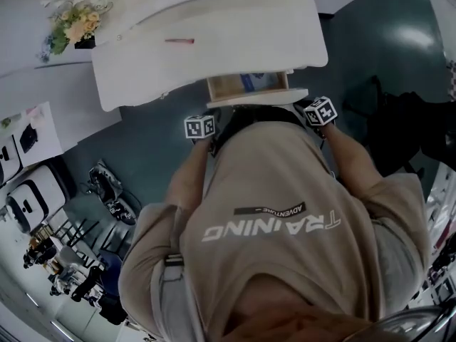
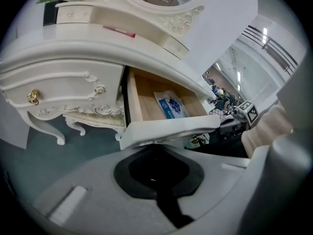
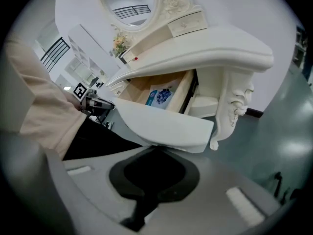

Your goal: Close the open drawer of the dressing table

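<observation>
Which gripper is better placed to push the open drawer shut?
Right, by a hair. Both shut, the left gripper and the right gripper face the drawer front at opposite ends; in the head view the right one sits closer. Pushing with both looks likeliest.

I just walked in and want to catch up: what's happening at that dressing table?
A person stands over the dressing table with a gripper in each hand. Its drawer is open, with a blue-and-white packet lying inside. The left gripper and right gripper, jaws together, both sit at the drawer's front panel, seemingly about to push it shut.
</observation>
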{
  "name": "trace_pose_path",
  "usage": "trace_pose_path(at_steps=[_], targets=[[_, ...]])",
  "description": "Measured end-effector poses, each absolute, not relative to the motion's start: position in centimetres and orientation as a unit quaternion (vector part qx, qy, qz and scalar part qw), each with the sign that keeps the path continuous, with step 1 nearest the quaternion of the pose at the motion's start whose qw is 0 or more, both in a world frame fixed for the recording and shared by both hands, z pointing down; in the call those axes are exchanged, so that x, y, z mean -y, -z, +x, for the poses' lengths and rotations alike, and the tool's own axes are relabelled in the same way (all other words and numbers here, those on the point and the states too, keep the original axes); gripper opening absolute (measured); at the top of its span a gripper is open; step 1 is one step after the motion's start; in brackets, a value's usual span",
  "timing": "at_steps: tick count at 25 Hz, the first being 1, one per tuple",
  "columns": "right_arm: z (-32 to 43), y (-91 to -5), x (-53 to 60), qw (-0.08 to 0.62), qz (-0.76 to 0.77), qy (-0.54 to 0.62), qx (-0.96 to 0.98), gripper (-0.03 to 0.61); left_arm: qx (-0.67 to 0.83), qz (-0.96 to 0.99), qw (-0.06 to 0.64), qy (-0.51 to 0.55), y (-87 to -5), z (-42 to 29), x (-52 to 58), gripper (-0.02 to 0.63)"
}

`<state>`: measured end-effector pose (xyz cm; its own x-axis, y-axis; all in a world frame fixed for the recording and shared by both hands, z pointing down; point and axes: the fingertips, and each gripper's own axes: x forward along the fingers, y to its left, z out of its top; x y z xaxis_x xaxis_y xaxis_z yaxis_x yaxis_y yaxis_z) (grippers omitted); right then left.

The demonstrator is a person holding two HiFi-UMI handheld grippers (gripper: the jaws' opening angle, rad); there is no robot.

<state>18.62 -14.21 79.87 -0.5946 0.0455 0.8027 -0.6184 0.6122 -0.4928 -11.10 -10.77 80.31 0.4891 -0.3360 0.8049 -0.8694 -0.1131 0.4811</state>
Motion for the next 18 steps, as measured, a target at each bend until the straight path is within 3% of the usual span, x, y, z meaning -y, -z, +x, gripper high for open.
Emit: trace_pose_path(at_steps=[8,18], targets=[[16.9,-79.5,18.3,0.404,0.200,-0.404,0.796,0.005,0.461,0.709,0.473,-0.248,-80.2,-12.2,15.7,0.000],[16.0,-79.4,25.8,0.328,0.289,-0.405,0.803,0.005,0.515,0.704,0.440,-0.214,-80.2,-14.2,22.4,0.001]])
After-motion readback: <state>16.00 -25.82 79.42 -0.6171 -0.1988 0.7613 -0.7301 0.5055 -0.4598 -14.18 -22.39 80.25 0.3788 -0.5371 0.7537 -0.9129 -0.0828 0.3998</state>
